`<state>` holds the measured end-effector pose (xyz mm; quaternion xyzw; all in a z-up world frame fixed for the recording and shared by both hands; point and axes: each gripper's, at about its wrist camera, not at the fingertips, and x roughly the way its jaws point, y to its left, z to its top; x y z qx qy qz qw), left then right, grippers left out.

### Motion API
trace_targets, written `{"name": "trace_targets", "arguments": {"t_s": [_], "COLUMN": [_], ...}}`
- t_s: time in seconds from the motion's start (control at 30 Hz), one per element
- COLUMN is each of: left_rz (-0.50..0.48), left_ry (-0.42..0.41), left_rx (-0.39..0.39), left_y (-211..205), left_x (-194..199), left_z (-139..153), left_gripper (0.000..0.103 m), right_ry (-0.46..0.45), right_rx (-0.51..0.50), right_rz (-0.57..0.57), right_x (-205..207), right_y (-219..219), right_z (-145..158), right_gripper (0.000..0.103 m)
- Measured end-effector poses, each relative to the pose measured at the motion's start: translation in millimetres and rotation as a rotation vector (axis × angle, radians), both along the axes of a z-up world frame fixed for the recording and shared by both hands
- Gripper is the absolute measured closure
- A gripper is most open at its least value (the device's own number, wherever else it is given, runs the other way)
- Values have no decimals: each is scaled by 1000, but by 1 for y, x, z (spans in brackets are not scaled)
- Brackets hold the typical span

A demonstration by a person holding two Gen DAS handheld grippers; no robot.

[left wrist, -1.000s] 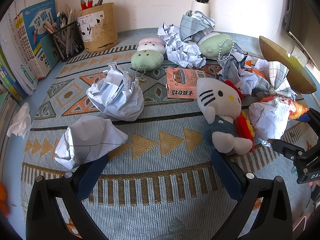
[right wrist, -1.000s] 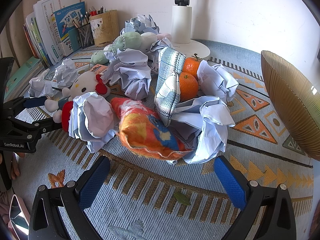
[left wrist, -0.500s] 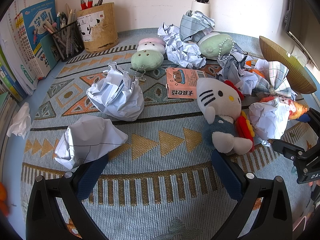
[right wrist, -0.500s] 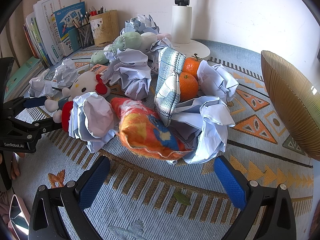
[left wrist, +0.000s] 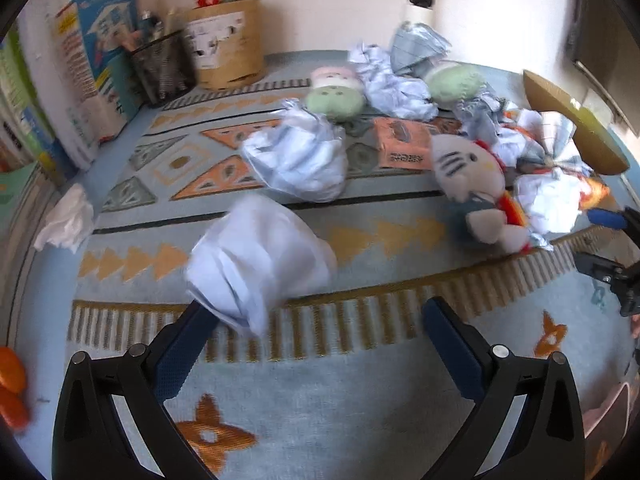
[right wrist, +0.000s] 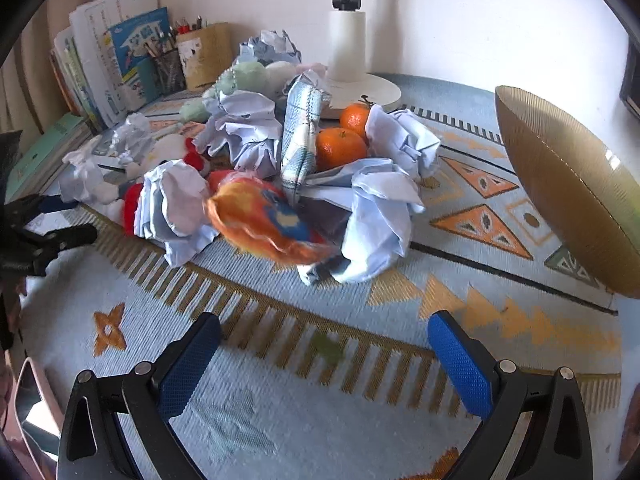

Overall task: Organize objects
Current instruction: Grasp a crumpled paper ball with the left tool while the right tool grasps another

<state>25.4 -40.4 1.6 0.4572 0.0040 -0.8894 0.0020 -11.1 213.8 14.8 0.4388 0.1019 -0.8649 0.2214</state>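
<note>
Both grippers, left gripper (left wrist: 320, 322) and right gripper (right wrist: 325, 338), jaws wide and empty, have pulled back from the clutter; crumpled paper ball (left wrist: 256, 264) now beside the left finger (left wrist: 182, 350), apparently next pick.

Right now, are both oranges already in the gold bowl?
No: both oranges sit among crumpled paper, apart from the tilted gold bowl.

A patterned rug (left wrist: 360, 400) is spread out. A white lamp base (right wrist: 360, 88) is seen standing against the wall (right wrist: 480, 20).
</note>
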Motion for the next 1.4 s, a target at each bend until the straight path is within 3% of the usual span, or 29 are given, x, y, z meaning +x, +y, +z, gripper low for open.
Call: {"name": "trace_targets", "arguments": {"t_s": [0.17, 0.27, 0.47, 0.57, 0.67, 0.73, 0.87, 0.97, 1.0, 1.03, 1.07, 1.13, 1.3, 1.4], "left_rz": [-37, -2, 53, 61, 54, 53, 58, 56, 45, 33, 15, -24, -5, 17], "left_ry": [-15, -37, 2, 9, 8, 10, 8, 8, 12, 27, 55, 69, 126, 158], "left_rx": [0, 4, 13, 28, -9, 1, 0, 3, 16, 28, 43, 71, 62, 50], "left_y": [-5, -13, -34, -35, -25, -21, -19, -19, -20, -19, -18, -16, -18, -19], "left_x": [-14, -13, 5, 2, -10, -16, -24, -25, -26, -24, -22, -20, -14, -8], "left_z": [-1, 0, -2, -1, -3, -2, -2, -2, -1, 0, 4, 5, 12, 16], "left_gripper": [0, 1, 1, 1, 0, 0, 0, 0, 3, 13, 47, 47, 47, 46], "right_ry": [5, 4, 7, 29, 25, 29, 21, -33, -56, -57, -50, -54, 65, 92], "right_rx": [18, 14, -23, -93, -270, -351, -361, -406, -443, -490, -559, -575, -668, -687], "right_rz": [-5, -5, -21, -134, -238, -249, -247, -194, -162, -137, -129, -154, -232, -243], "right_x": [4, 5, 5, -1, -13, -21, -41, -52, -55, -56, -55, -55, -39, -36], "right_y": [-1, 1, 8, 32, 61, 67, 53, 41, 39, 39, 42, 45, 67, 69], "right_z": [0, 0, 3, 10, 20, 24, 21, 8, 5, 6, 6, 5, 14, 17], "right_gripper": [0, 0, 0, 0, 0, 0, 1, 22, 39, 65, 65, 67, 67, 67]}}
